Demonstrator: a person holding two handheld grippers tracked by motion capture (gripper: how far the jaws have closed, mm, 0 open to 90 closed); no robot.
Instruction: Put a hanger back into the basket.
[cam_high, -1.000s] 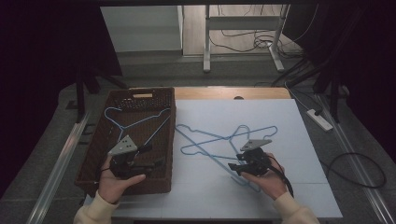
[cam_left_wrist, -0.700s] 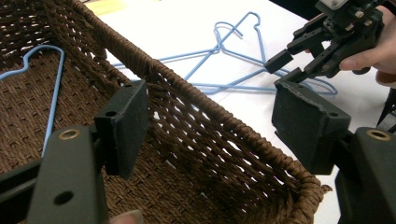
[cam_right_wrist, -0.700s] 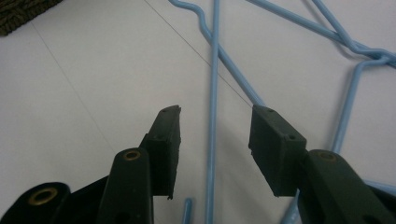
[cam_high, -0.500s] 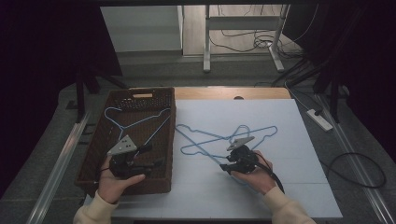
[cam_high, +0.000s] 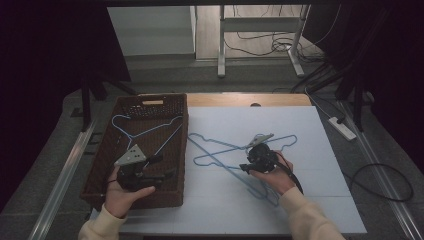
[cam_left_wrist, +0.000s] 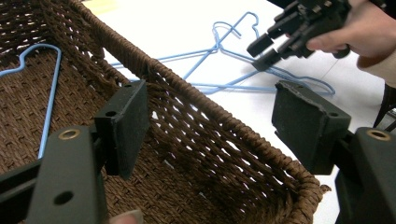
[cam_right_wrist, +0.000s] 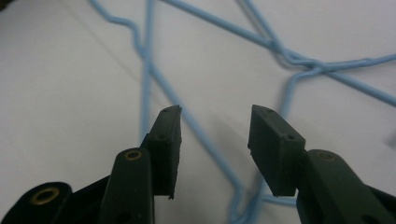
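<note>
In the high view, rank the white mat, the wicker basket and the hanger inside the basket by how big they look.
1. White mat, largest.
2. Wicker basket, clearly smaller.
3. Blue hanger in the basket, smallest; it fits within the basket floor.

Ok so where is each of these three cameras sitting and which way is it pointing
High view: fixed above the person's side, facing forward and down on the table; both forearms, left gripper and right gripper show.
Left gripper view: rides the left gripper, looking across the basket rim toward the hangers; its open jaws show.
Right gripper view: rides the right gripper, looking down at the hangers; open jaws.
Shared: high and left gripper views both show the right gripper.
</note>
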